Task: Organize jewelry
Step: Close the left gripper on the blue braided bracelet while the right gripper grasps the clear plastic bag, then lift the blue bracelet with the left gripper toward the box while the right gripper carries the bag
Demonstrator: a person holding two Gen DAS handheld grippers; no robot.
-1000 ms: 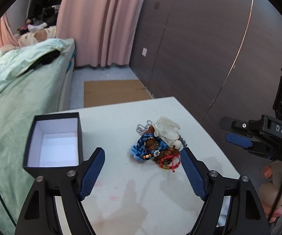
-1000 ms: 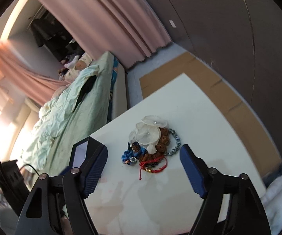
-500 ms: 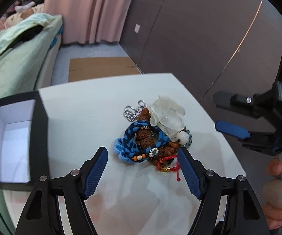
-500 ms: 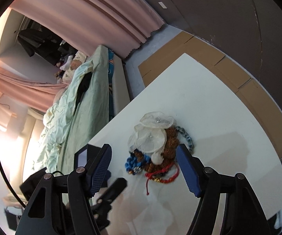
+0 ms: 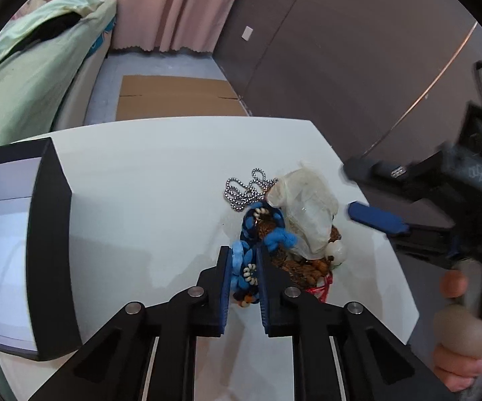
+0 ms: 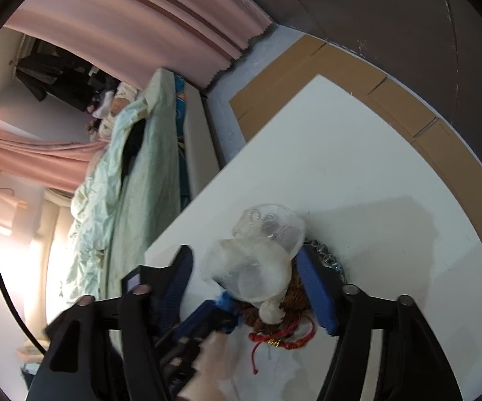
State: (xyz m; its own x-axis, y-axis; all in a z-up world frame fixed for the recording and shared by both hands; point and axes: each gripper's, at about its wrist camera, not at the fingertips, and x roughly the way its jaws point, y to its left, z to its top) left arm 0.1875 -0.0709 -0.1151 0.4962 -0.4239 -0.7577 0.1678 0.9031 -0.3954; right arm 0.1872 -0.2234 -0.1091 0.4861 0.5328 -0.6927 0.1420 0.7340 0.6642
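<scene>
L gripper point(image 5: 244, 269) jaws just snapped in, now pinching the blue braided bracelet point(image 5: 246, 260) at the near edge of the jewelry pile point(image 5: 287, 227) on the white table point(image 5: 160, 173). R gripper point(image 6: 244, 287) jaws closing too but not gripping yet, straddling the translucent flower piece point(image 6: 261, 257) atop the pile. Red cord point(image 6: 274, 334), brown beads, silver ball chain point(image 5: 244, 187) all tangled there. Further left of the pile, black box point(image 5: 50, 250) sits empty. Early days imo: nothing sorted, whole pile left to separate and box.
</scene>
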